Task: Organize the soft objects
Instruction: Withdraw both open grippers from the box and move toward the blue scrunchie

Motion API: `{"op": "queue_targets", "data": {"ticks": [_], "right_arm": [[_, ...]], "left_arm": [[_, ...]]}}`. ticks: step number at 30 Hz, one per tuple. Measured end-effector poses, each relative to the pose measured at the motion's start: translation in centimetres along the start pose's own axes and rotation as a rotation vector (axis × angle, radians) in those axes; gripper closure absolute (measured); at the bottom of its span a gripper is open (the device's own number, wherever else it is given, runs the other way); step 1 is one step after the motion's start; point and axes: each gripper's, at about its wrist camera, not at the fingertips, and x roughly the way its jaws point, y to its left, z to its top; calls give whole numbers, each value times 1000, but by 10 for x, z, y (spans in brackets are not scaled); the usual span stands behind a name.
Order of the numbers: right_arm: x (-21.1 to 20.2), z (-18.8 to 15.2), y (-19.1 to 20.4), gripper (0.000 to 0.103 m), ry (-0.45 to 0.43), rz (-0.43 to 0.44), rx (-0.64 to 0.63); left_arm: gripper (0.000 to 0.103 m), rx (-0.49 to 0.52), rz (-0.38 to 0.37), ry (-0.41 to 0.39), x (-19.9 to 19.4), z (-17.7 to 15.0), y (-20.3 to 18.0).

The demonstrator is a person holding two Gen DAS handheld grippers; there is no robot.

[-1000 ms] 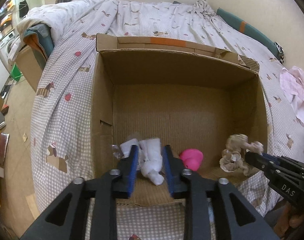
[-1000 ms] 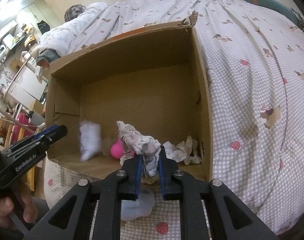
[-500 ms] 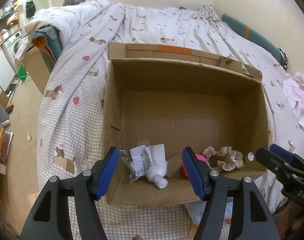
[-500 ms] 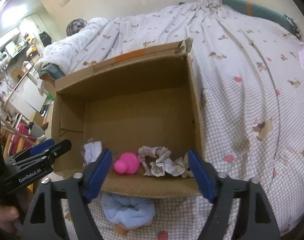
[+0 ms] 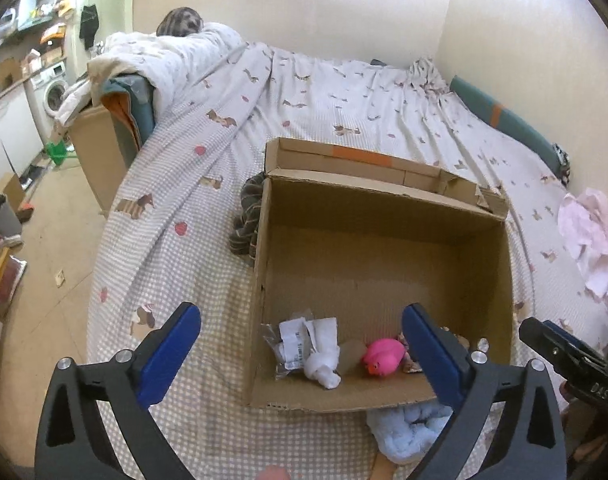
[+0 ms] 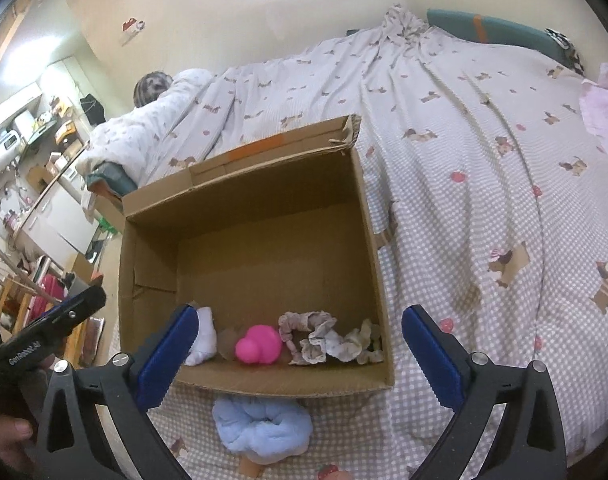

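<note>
An open cardboard box [image 5: 260, 280] stands on the bed. Along its near wall lie a white sock bundle [image 5: 321, 356] with a labelled plastic packet [image 5: 292, 344], a pink rubber toy [image 5: 383, 360] and frilly scrunchies [image 6: 315, 336]. A light-blue fluffy piece [image 6: 264, 428] lies on the sheet just outside the box's near side. My left gripper [image 5: 300, 316] hangs above the box's near left part. Its jaws are opening, with nothing between them. My right gripper [image 6: 300, 314] hangs over the near edge. Its jaws are also opening and hold nothing.
The checked bed sheet [image 6: 483, 200] spreads to the right of the box. A pink cloth [image 5: 591, 240] lies far right. A dark striped cloth [image 5: 248, 216] sits against the box's left wall. A folded quilt [image 5: 176, 64] is at the back left. Floor and a second carton [image 5: 100, 152] lie left.
Both grippers opened wide: the left let go of the white sock bundle, the right of a scrunchie. Both items now lie in the box, and both grippers rose and drew back.
</note>
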Motion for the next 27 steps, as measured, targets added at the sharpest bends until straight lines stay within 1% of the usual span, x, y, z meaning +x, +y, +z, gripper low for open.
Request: {"op": "queue_targets", "data": {"ticks": [2,3,8,17,25,27], "right_arm": [[-4,-1,0,0,-7,-1,3],[-5,-2,-1,0,-7,-3,2],[-11,-8,1,0,3,-24,-10],[-19,-22,-3,0,38,-39,-12],[-27,-38,-7,0,57,-47,-8],[-28,-41,-9,0,62,-51,-7]], "left_arm": [[2,-25,-14,11,-2,-2,6],[2,-29,7,14,-4,-2,8],[2,-21,70,21,-12,-10,16],[2,-3,144,81,-17,-35,21],[2,20,142,142,-17,-59,16],[2,31,139,171,-14,-67,13]]}}
